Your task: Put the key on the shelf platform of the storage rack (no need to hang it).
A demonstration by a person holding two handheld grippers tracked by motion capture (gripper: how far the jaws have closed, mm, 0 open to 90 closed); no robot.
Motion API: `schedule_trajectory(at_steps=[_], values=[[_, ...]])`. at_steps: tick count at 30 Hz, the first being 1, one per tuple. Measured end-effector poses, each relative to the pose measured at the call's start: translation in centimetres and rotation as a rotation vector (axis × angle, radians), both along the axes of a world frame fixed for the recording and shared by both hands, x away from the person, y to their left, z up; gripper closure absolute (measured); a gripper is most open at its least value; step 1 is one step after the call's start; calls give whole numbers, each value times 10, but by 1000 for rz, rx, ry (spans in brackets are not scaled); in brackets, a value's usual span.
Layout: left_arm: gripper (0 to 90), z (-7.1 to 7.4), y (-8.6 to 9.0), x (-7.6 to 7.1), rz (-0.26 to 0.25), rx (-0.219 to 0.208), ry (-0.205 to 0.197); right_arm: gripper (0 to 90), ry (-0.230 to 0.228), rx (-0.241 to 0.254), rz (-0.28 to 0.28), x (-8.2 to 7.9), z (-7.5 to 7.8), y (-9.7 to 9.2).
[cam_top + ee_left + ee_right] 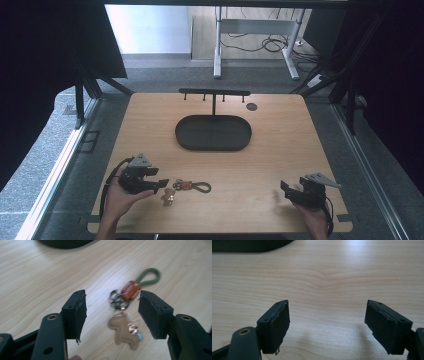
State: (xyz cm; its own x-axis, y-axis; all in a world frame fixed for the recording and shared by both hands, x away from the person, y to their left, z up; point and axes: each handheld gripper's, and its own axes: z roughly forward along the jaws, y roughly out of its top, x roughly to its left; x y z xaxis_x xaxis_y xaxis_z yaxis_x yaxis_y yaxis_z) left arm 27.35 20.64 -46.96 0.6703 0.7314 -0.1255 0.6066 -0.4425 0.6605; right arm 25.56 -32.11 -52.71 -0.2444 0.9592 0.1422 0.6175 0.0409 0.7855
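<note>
The keychain (186, 188) lay on the worktop (260, 165) just ahead of the left gripper (161, 184), lengthwise away from its spread, empty fingers (77, 312); the right gripper (284, 190), fingers also spread, stood well apart.

Pale wooden table (280, 150), smooth, fine grain, soft sheen where light falls. Matt black tray (213, 133), no gloss. Thin black rack (214, 92), probably painted metal. Keyring (125, 315): green woven cord loop (149, 276), cloth-like; orange tab (130, 290) of smooth leather or plastic; dark shiny metal clasp (117, 301); tan leathery horse charm (123, 331), matt. Left gripper (112, 315) of matt black plastic, pads (81, 315) rubbery, frayed at the edges. Same on right gripper (327, 325).
</note>
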Motion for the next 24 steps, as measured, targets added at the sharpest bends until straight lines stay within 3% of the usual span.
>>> schedule_trajectory(at_steps=[6,8,10,12,17,24], values=[[379,-2,-6,1,9,22,9,231,-18,58,-2,1,1,-9],[377,-2,-9,1,-6,38,2,233,-22,60,-2,1,1,-10],[354,-3,-12,2,-12,82,17,233,-20,49,23,1,1,-7],[342,-2,-12,3,-16,97,21,232,-21,34,51,1,0,-4],[344,4,-14,-1,-58,89,0,244,-31,13,87,-2,1,2],[353,7,-18,-5,-91,70,-25,261,-26,4,60,-2,0,-1]])
